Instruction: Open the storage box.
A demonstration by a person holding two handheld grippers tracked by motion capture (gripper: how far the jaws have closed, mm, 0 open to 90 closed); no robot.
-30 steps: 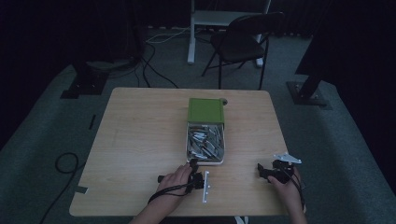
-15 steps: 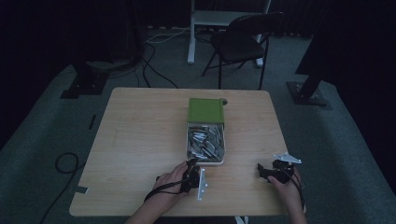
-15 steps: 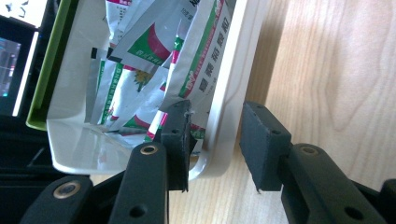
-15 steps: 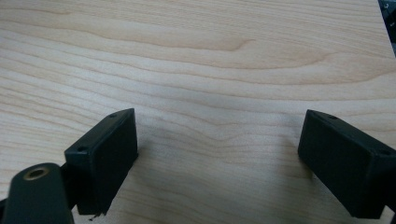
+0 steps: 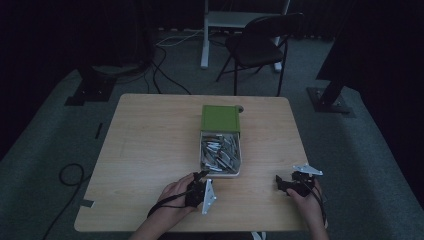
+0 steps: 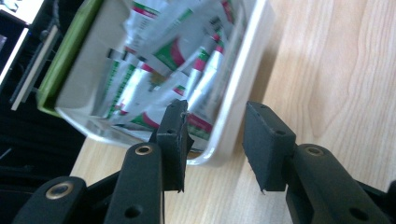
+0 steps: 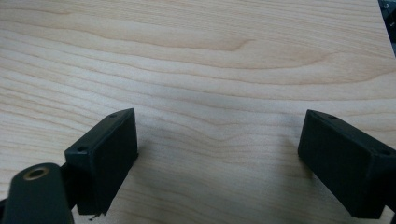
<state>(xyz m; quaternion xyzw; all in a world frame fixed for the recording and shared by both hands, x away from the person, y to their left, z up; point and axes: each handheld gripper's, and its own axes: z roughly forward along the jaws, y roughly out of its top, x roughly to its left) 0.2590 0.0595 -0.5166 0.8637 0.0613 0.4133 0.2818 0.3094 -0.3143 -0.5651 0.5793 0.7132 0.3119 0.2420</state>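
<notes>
**Both grippers sitting near the front edge, tray of packets between them**

You are sitting at a wooden tabletop [image 5: 150, 150], holding one gripper in each hand near its front edge. Your left gripper [image 6: 212, 140] is lying just in front of the near end of a white tray [image 5: 239, 172] at the middle of the tabletop. Its jaws are standing narrowly apart and gripping nothing, with the tray's rounded near corner showing just beyond them. The tray is holding a loose pile of silver foil packets [image 6: 187, 60] printed in red and green. A green lid [image 5: 220, 118] is sitting against the tray's far end. Your right gripper [image 7: 219, 158] is resting near the front right corner, well apart from the tray. Its jaws are standing wide, over bare wood, holding nothing.
</notes>
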